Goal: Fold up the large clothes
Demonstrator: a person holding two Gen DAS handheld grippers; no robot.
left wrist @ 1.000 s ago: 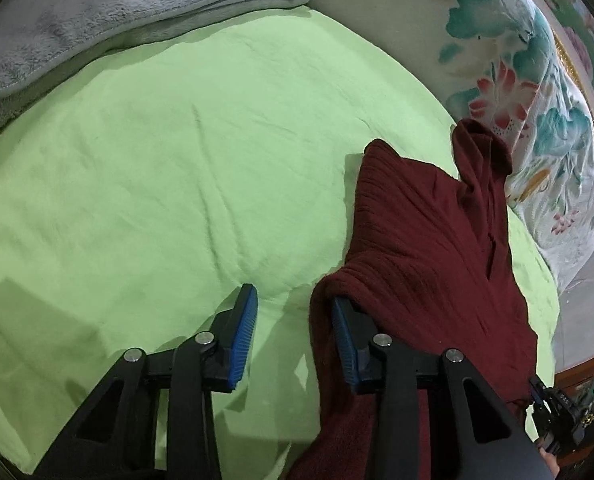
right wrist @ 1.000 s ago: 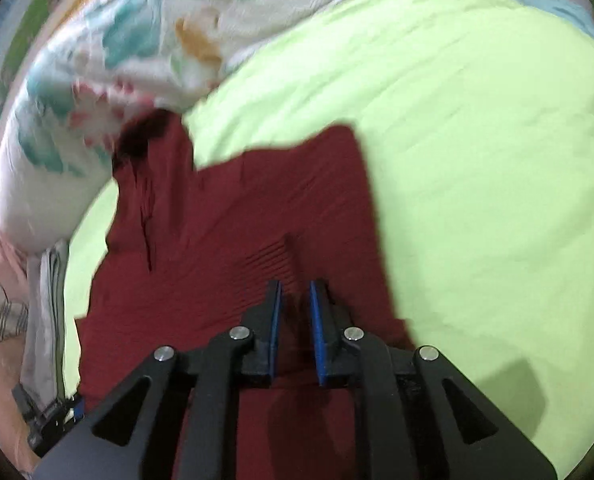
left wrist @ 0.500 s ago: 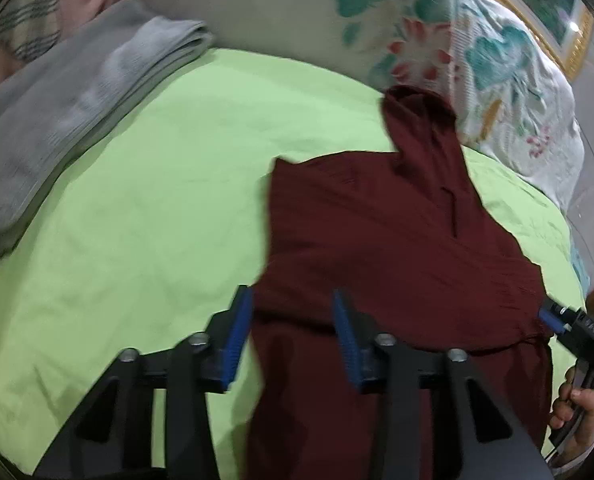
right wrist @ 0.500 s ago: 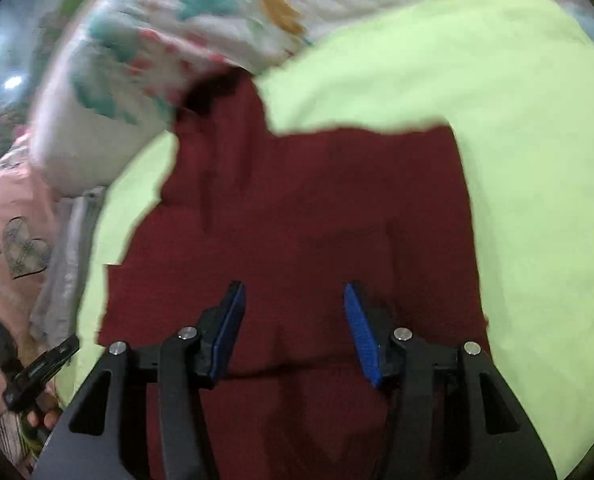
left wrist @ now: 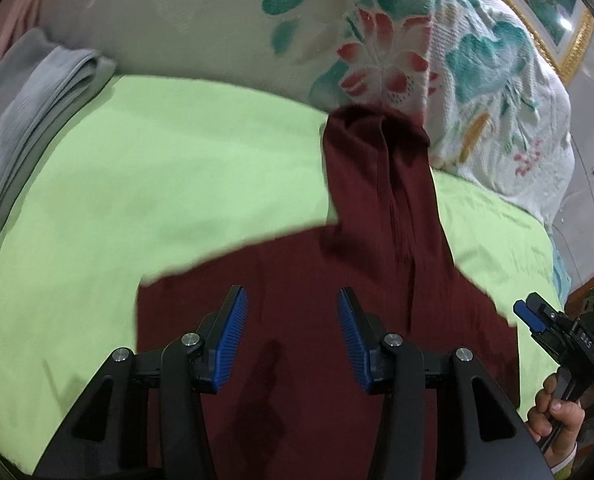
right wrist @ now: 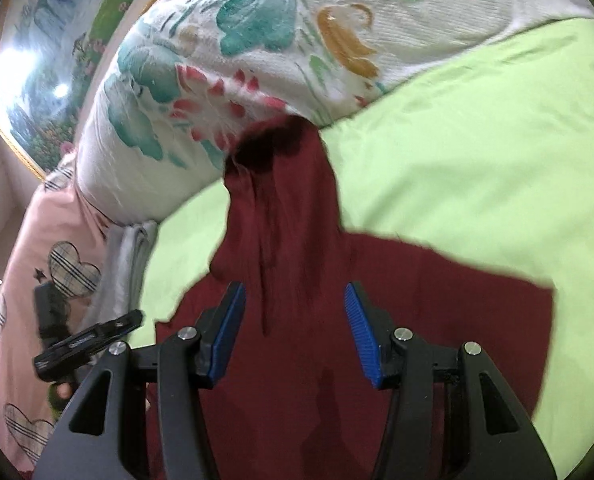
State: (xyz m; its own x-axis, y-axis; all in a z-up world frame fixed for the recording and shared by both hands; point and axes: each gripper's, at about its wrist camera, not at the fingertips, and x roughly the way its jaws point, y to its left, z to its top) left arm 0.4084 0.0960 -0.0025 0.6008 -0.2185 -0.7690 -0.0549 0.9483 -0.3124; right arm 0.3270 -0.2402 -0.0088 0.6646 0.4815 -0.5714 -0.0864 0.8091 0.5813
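Observation:
A dark red knit garment lies flat on the green sheet, one long narrow part reaching up to the floral quilt. It also shows in the right wrist view. My left gripper is open and empty, held above the garment's body. My right gripper is open and empty, also above the garment. The right gripper shows at the left wrist view's right edge. The left gripper shows at the lower left of the right wrist view.
A floral quilt is bunched along the far side of the bed. A folded grey blanket lies at the left. A pink pillow with plaid hearts sits at the bed's end. A framed picture hangs behind.
My right gripper opened and let go of the garment. Both grippers drew back and lifted, and both views now face the garment's narrow end and the quilt.

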